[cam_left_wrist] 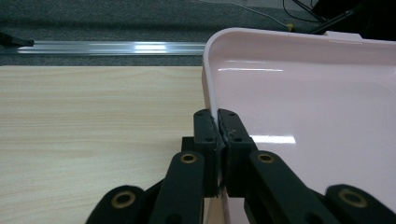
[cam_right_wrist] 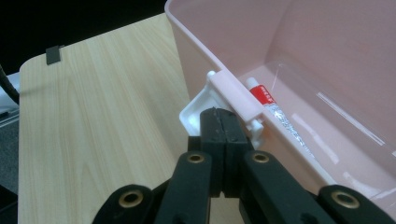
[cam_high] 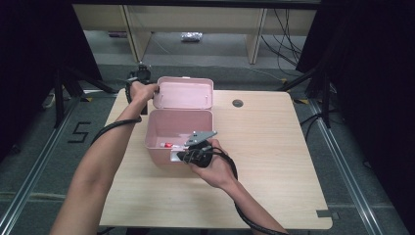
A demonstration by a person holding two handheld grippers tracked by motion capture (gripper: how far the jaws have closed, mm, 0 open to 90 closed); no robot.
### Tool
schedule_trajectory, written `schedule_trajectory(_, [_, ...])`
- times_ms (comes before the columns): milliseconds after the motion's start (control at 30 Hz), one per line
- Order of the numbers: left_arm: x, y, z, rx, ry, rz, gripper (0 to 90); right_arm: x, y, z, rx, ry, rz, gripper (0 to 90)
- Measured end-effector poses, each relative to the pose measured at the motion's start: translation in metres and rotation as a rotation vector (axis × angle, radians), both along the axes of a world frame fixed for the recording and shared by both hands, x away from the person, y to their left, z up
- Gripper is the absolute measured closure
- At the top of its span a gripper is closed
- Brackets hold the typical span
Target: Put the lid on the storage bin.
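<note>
The pink box [cam_high: 178,132] stands open near the middle of the wooden table [cam_high: 274,161], a little left of centre, its lid [cam_high: 183,94] thrown back on the far side and standing up behind the tub. In the high view the left gripper [cam_high: 147,87] meets the lid's left edge at the far left of the box, the person's left forearm reaching in from the near left. In the left gripper view the lid's thin rim [cam_left_wrist: 208,79] runs straight down between the two black jaws, which are pressed together on it, so that the lid is pinched at its edge. The right gripper [cam_high: 188,154] sits at the near wall of the box, held by the right hand [cam_high: 215,166]. In the right gripper view its jaws are fully together just at the white latch [cam_right_wrist: 219,105] on the outside of that near wall; whether they nip the latch's flap or only touch it I cannot tell. Inside the tub, along the near wall, lies a small tube [cam_right_wrist: 273,109] with a red and white label.
</note>
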State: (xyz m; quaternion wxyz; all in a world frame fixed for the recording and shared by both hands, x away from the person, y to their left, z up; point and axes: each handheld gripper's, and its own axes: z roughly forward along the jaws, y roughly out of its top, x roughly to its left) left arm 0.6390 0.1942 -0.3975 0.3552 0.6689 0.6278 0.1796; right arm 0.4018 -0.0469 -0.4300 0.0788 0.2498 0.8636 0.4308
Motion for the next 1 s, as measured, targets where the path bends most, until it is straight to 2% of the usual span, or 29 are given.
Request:
schedule_trajectory(133, [-0.002,0.0,0.004,0.014,-0.02,-0.011,87.1,0.0,0.0,0.0,0.0,0.01,-0.004,90.0])
schedule_trajectory(167, [-0.002,0.0,0.004,0.011,-0.04,-0.01,87.1,0.0,0.0,0.0,0.001,0.012,-0.004,90.0])
schedule_trajectory(233, [-0.004,0.0,0.006,0.022,-0.04,-0.02,87.0,0.0,0.0,0.0,-0.002,0.011,-0.006,90.0])
schedule_trajectory(467, [-0.008,0.001,0.011,0.012,-0.075,-0.016,87.1,0.001,0.0,0.0,0.0,0.006,0.001,90.0])
schedule_trajectory(1000, [-0.019,0.003,0.023,-0.003,-0.123,-0.008,87.8,0.002,0.0,0.0,0.003,0.011,0.004,90.0])
